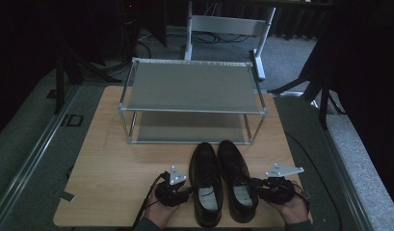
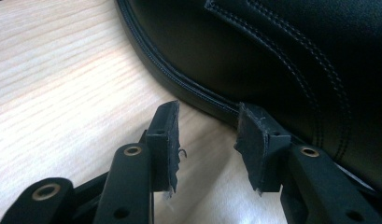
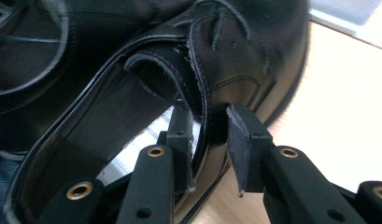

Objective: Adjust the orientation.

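Two black leather shoes stand side by side on the wooden table (image 1: 112,163), toes toward the rack: the left shoe (image 1: 205,178) and the right shoe (image 1: 235,168). My left gripper (image 1: 187,190) lies low beside the left shoe's outer side. In the left gripper view this gripper (image 2: 205,135) is open over bare wood, with the shoe's welt (image 2: 179,84) just beyond the pads. My right gripper (image 1: 256,186) is at the right shoe's outer side. In the right gripper view this gripper (image 3: 209,140) straddles the right shoe's (image 3: 244,60) collar wall, one jaw inside, one outside, without clearly squeezing it.
A two-tier metal rack (image 1: 192,89) with grey shelves stands at the back of the table, just past the shoe toes. Bare wood lies to the left of the shoes. Dark carpet and stand legs surround the table.
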Demonstrator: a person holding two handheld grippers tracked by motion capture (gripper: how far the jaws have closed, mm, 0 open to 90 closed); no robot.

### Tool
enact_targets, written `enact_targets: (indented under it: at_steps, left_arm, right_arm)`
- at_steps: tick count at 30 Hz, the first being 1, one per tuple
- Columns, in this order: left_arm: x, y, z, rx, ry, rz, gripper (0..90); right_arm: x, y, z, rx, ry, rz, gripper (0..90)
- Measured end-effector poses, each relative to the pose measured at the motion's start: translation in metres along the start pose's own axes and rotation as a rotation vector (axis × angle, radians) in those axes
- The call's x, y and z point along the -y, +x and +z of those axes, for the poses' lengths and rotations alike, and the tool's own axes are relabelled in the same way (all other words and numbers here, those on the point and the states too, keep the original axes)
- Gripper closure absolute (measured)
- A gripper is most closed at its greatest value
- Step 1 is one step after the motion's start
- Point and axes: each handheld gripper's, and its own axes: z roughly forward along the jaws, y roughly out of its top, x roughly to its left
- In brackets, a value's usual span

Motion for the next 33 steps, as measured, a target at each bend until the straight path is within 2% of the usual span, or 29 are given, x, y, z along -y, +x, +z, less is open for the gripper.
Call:
enact_targets:
  at_steps: [4,13,18,22,24,27,30,33]
  left_arm:
    - [-0.003,0.002,0.004,0.001,-0.005,-0.022,59.6]
    - [-0.006,-0.001,0.008,0.005,-0.011,-0.022,62.3]
    - [-0.005,-0.009,0.008,-0.019,-0.017,-0.013,70.4]
    - [-0.006,-0.011,0.009,0.018,-0.01,-0.029,73.8]
    - [-0.007,-0.015,0.009,0.006,-0.01,-0.017,77.8]
    - [-0.006,-0.014,0.009,0.005,-0.013,-0.009,76.6]
    - [-0.005,-0.008,0.009,0.021,-0.016,-0.026,68.7]
    - [-0.005,-0.008,0.009,0.013,-0.017,-0.02,66.1]
  right_arm:
    - [0.0,0.0,0.0,-0.007,0.0,-0.008,69.7]
    - [-0.001,0.003,0.001,-0.006,0.006,-0.027,69.0]
    - [0.0,0.005,0.001,-0.002,0.0,-0.026,68.7]
    - [0.0,0.006,0.001,0.0,-0.002,-0.025,68.3]
    - [-0.001,0.008,0.002,-0.001,-0.003,-0.028,68.0]
    - [-0.002,0.009,0.002,0.006,-0.007,-0.031,68.1]
    - [-0.001,0.008,0.001,0.006,-0.015,-0.015,66.0]
    - [-0.001,0.008,0.0,0.022,-0.024,-0.008,63.7]
